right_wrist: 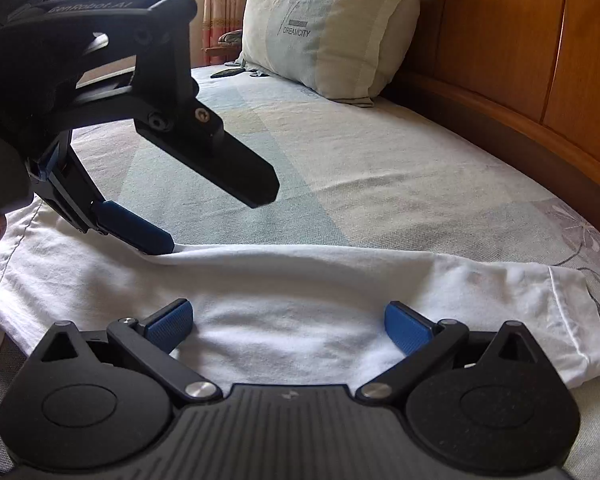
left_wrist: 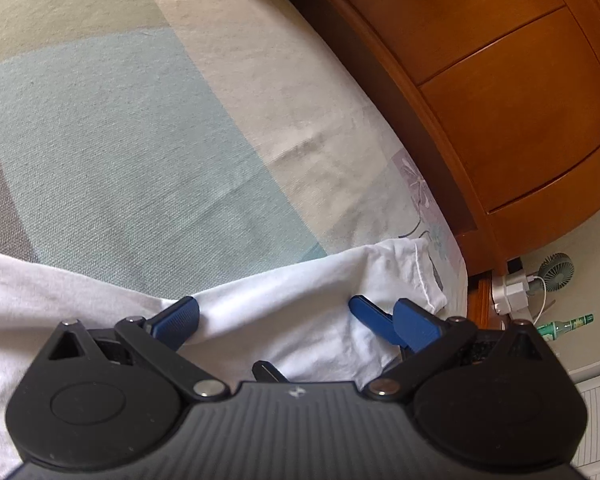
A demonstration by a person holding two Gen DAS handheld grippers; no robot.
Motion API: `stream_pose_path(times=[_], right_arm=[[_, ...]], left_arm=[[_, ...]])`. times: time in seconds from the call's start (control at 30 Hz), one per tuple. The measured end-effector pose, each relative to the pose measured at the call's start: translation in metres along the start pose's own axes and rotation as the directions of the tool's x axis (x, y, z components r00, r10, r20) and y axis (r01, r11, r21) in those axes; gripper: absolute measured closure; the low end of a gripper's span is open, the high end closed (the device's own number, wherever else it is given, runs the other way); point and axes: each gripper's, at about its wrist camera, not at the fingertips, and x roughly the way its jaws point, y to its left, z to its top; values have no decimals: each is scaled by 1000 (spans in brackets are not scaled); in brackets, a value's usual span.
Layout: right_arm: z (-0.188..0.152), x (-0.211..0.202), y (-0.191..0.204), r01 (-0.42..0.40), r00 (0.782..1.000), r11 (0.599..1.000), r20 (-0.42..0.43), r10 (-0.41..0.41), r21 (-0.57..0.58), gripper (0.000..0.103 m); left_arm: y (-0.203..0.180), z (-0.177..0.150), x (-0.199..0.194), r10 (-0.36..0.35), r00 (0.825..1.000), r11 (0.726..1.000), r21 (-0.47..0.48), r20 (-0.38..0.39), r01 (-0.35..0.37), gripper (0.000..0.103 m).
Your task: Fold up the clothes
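Observation:
A white garment (right_wrist: 284,280) lies flat across the near part of the bed, its hemmed sleeve (right_wrist: 568,320) at the right. My right gripper (right_wrist: 288,326) is open just above the cloth, blue pads spread wide with fabric between them. My left gripper (right_wrist: 216,220) sits at the left, also open: its lower blue finger (right_wrist: 136,228) touches the garment's far folded edge and its black upper finger is raised. In the left wrist view the left gripper (left_wrist: 296,320) straddles the white garment (left_wrist: 284,300), and another blue fingertip (left_wrist: 370,316) shows by its right pad.
The bedsheet (left_wrist: 120,120) has green, beige and grey blocks. A pillow (right_wrist: 332,28) leans on the wooden headboard (right_wrist: 520,60) at the far end. Beside the bed, a wooden cabinet (left_wrist: 500,100), a small fan (left_wrist: 556,272) and a green bottle (left_wrist: 566,326) sit by the floor.

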Motion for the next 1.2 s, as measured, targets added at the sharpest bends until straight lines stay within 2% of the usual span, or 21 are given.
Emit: stream_pose_path(times=[0.13, 0.23, 0.33, 0.5, 0.6, 0.63, 0.67, 0.73, 0.77, 0.8, 0.83, 0.87, 0.97, 1.03, 1.1, 1.2], right_arm=[[0, 0, 0, 1, 1000, 1000, 1, -1, -1, 0], [1, 1, 0, 2, 1000, 1000, 0, -2, -3, 0], [0, 1, 1, 4, 1000, 1000, 0, -4, -4, 0], [0, -1, 1, 0, 1000, 1000, 2, 0, 0, 0], [0, -1, 1, -1, 1000, 1000, 2, 1, 1, 0], [1, -1, 0, -1, 1000, 1000, 2, 1, 1, 0], [1, -1, 0, -1, 1000, 1000, 2, 1, 1, 0], [1, 0, 0, -2, 1000, 1000, 2, 2, 1, 0], [1, 0, 0, -2, 1000, 1000, 2, 2, 1, 0], [1, 1, 0, -1, 1000, 1000, 3, 1, 1, 0], [1, 1, 0, -1, 1000, 1000, 3, 1, 1, 0], [1, 1, 0, -1, 1000, 1000, 3, 1, 1, 0], [0, 1, 1, 0, 1000, 1000, 3, 0, 1, 0], [0, 1, 1, 0, 1000, 1000, 3, 0, 1, 0], [0, 1, 1, 2, 1000, 1000, 2, -2, -1, 0], [0, 2, 1, 4, 1000, 1000, 2, -4, -3, 0]], left_arm=[[5, 0, 8, 13, 999, 1000, -22, -38, -14, 1], [5, 4, 15, 34, 999, 999, 5, 10, -34, 1], [1, 12, 17, 54, 998, 998, 22, 26, -54, 1], [-9, 21, -3, 114, 991, 985, 124, 71, -122, 1], [-10, 21, -14, 170, 981, 966, 182, 94, -185, 3], [-10, 20, -15, 219, 969, 947, 215, 112, -239, 7], [-11, 18, -15, 279, 951, 915, 264, 136, -306, 14], [-14, 12, -12, 403, 896, 810, 382, 188, -445, 20], [-14, 9, -11, 446, 872, 760, 429, 202, -489, 20], [-12, 6, -10, 475, 856, 721, 467, 204, -511, 20], [-11, 4, -9, 481, 856, 706, 495, 190, -506, 20], [-10, 1, -9, 476, 862, 703, 514, 174, -492, 22], [-11, -8, -10, 460, 871, 675, 569, 173, -470, 24], [-14, -16, -9, 458, 867, 633, 614, 195, -472, 24], [-16, -23, -5, 475, 854, 584, 651, 210, -485, 24], [-23, -32, -1, 470, 851, 528, 699, 232, -482, 31]])
